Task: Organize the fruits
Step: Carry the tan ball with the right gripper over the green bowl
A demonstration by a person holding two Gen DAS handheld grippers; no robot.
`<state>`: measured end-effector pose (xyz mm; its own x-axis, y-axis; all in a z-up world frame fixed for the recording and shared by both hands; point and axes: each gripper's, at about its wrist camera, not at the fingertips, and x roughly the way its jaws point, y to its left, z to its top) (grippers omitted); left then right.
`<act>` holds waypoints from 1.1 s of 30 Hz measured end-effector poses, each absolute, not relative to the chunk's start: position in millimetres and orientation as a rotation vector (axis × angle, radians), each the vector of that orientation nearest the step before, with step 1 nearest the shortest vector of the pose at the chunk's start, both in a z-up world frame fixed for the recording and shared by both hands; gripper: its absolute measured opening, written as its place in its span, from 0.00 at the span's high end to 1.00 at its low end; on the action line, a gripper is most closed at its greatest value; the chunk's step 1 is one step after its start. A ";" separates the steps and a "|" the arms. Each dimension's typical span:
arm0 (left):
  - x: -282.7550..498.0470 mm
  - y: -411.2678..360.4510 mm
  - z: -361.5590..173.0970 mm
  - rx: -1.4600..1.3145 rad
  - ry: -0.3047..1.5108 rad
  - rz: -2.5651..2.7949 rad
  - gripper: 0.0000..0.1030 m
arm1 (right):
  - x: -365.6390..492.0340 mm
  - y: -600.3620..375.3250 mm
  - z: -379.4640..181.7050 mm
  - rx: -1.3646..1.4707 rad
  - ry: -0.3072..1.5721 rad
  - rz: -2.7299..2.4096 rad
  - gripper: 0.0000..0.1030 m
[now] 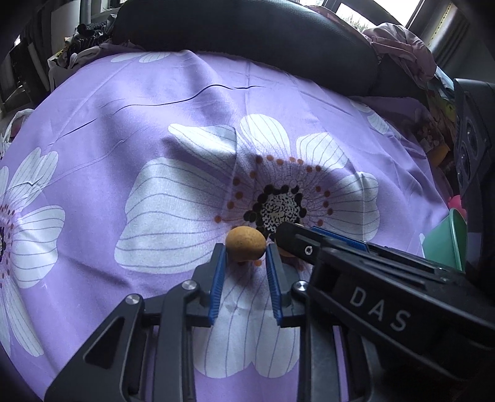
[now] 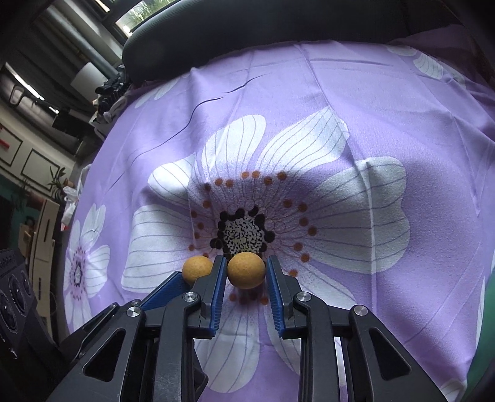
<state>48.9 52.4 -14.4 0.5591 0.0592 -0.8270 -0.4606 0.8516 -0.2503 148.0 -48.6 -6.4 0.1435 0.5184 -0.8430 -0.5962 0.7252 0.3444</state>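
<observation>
Two small round orange-brown fruits lie on a purple flowered cloth [image 1: 123,123]. In the left wrist view one fruit [image 1: 246,242] sits between the tips of my left gripper [image 1: 246,256], whose blue pads touch its sides. My right gripper's body [image 1: 371,278] crosses in from the right, and a sliver of the second fruit [image 1: 286,253] shows under its tip. In the right wrist view the second fruit [image 2: 246,269] sits between the tips of my right gripper [image 2: 246,272], pads touching it. The first fruit [image 2: 197,268] lies just left, beside the left gripper's blue pad [image 2: 164,290].
A green container [image 1: 445,241] stands at the right edge of the cloth, with a pink thing [image 1: 457,205] behind it. A black chair back [image 1: 247,27] rises behind the table. A black device with round dials [image 2: 15,297] stands at the left.
</observation>
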 end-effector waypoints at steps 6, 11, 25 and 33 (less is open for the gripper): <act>45.8 39.7 2.9 -0.431 0.892 0.314 0.75 | 144.9 -66.0 7.3 -0.071 1.120 0.779 0.73; 40.0 22.7 22.1 -0.412 0.841 0.285 0.75 | 141.7 -93.1 28.0 -0.040 1.055 0.765 0.73; 35.3 -53.0 92.4 -0.321 0.660 0.126 0.75 | 125.6 -181.9 98.1 0.098 0.838 0.723 0.73; 51.7 -104.2 114.5 -0.274 0.609 0.014 0.75 | 126.4 -238.6 124.6 0.160 0.732 0.638 0.73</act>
<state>51.7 -104.2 114.5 0.8214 -0.0673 -0.5664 -0.0932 0.9638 -0.2497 126.4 -238.6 124.6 0.5655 0.5939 -0.5722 -0.4856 0.8006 0.3510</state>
